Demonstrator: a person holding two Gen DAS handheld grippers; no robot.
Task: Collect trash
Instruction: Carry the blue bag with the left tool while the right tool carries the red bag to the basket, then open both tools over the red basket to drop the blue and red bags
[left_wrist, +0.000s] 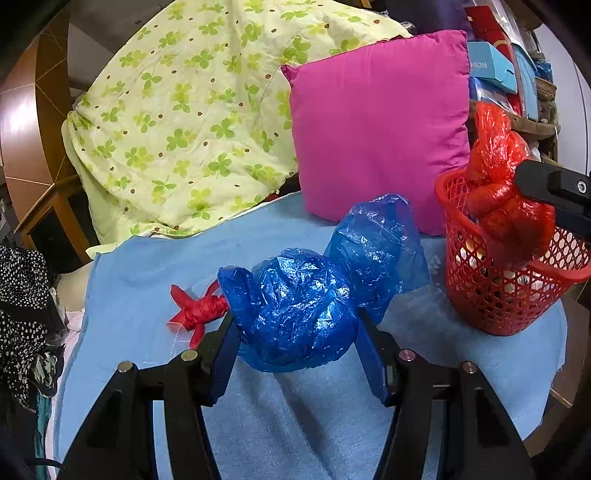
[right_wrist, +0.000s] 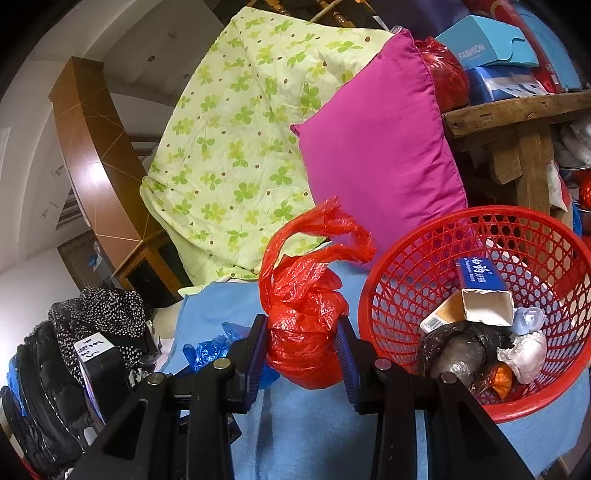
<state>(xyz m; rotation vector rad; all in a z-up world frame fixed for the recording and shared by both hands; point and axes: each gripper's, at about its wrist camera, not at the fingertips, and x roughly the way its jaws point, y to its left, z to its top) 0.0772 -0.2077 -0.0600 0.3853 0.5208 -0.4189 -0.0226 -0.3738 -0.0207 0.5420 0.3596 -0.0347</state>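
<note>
My left gripper (left_wrist: 297, 332) is shut on a crumpled blue plastic bag (left_wrist: 295, 306), its blue pads pressing both sides just above the light blue cloth (left_wrist: 277, 424). A small knotted red scrap (left_wrist: 195, 310) lies on the cloth to the left of it. My right gripper (right_wrist: 302, 332) is shut on a bunched red plastic bag (right_wrist: 306, 332), which hangs at the left rim of the red mesh basket (right_wrist: 476, 212). In the left wrist view the red bag (left_wrist: 506, 210) sits over the basket (left_wrist: 498, 306). The basket holds small boxes, crumpled paper and a dark wrapper.
A pink pillow (left_wrist: 376, 129) and a green clover quilt (left_wrist: 192, 122) stand behind the cloth. A wooden shelf (right_wrist: 517, 114) with boxes is at the right behind the basket. Dark spotted clothes (right_wrist: 103, 314) are piled at the left edge.
</note>
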